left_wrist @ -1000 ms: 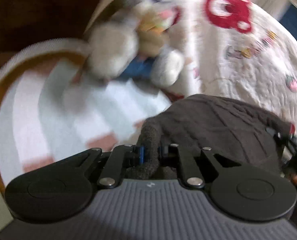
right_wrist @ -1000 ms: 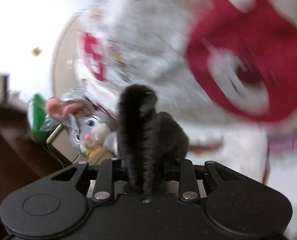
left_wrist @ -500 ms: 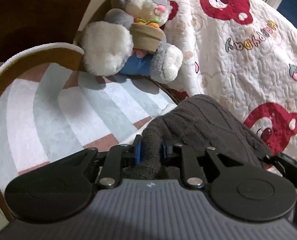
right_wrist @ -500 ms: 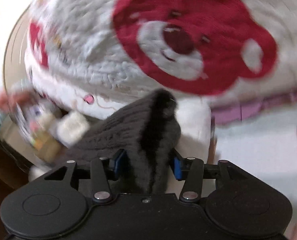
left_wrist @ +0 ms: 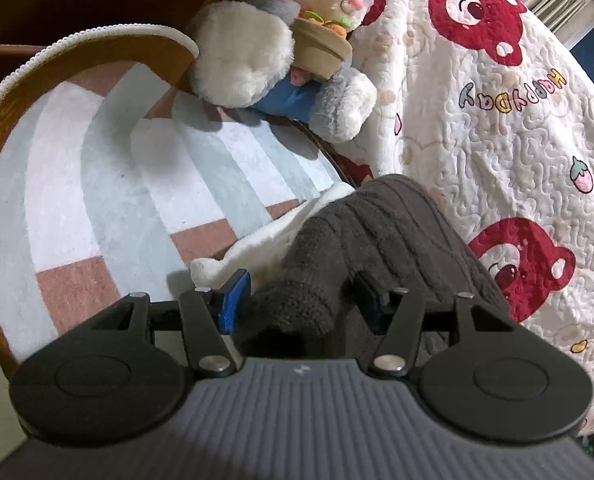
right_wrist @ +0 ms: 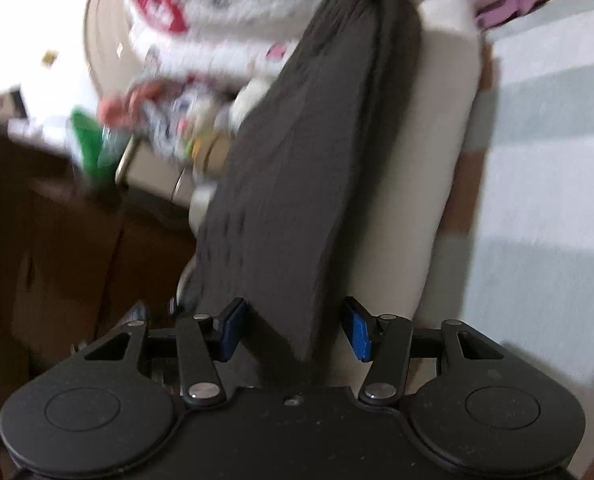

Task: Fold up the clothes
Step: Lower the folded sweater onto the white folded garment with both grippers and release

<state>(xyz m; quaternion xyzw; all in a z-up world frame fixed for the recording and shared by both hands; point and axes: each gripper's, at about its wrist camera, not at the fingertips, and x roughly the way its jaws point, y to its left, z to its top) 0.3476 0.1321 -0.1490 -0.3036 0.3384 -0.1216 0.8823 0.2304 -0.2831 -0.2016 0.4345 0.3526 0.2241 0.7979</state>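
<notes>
A dark grey knitted sweater (left_wrist: 385,232) lies on the edge of the bed, partly over a white garment (left_wrist: 265,244). My left gripper (left_wrist: 301,300) is open, its blue pads spread on either side of a thick fold of the sweater without pressing it. The right wrist view is blurred. There the sweater (right_wrist: 309,160) stretches away as a long flat dark panel over the white garment (right_wrist: 429,184). My right gripper (right_wrist: 295,330) is open too, and the near end of the sweater sits loose between its pads.
A grey and white plush rabbit (left_wrist: 281,40) sits at the bedside. A white quilt with red bears (left_wrist: 497,120) covers the bed. A striped rug (left_wrist: 117,180) lies on the floor to the left. Brown wooden furniture (right_wrist: 57,220) stands at the left of the right wrist view.
Both grippers were shut on the sweater and have opened. The sweater has come down from a held-up bunch and now lies stretched out over the white garment.
</notes>
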